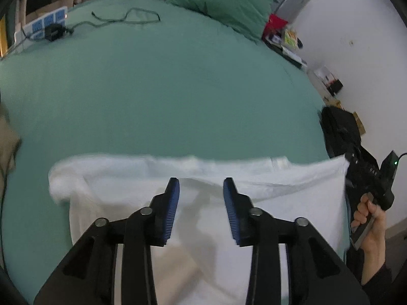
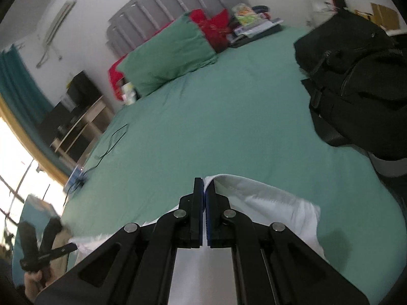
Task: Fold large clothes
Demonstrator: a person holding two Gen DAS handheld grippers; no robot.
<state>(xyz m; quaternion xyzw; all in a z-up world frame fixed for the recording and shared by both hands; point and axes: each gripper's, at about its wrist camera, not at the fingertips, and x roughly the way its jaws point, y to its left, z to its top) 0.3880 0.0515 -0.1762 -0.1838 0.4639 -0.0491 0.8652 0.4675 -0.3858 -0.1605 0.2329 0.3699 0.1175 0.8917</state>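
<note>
A white garment (image 1: pixel 279 218) lies across the near part of a green bed sheet (image 1: pixel 178 89), its far edge bunched into a ridge. My left gripper (image 1: pixel 201 180) hovers over it with the blue pads well apart and no cloth between them. In the right wrist view my right gripper (image 2: pixel 204 179) is shut, with an edge of the white garment (image 2: pixel 274 203) pinched at its tips and lifted off the green bed sheet (image 2: pixel 229 127). In the left wrist view a hand (image 1: pixel 368 216) holds the right tool at the cloth's raised right corner.
A green pillow (image 2: pixel 168 58) and red items lie by the grey headboard. A black backpack (image 2: pixel 356 76) sits at the bed's right edge. A blue power strip (image 1: pixel 48 23) and a thin black cable (image 1: pixel 127 17) rest at the far left. Wooden shelves stand beside the bed.
</note>
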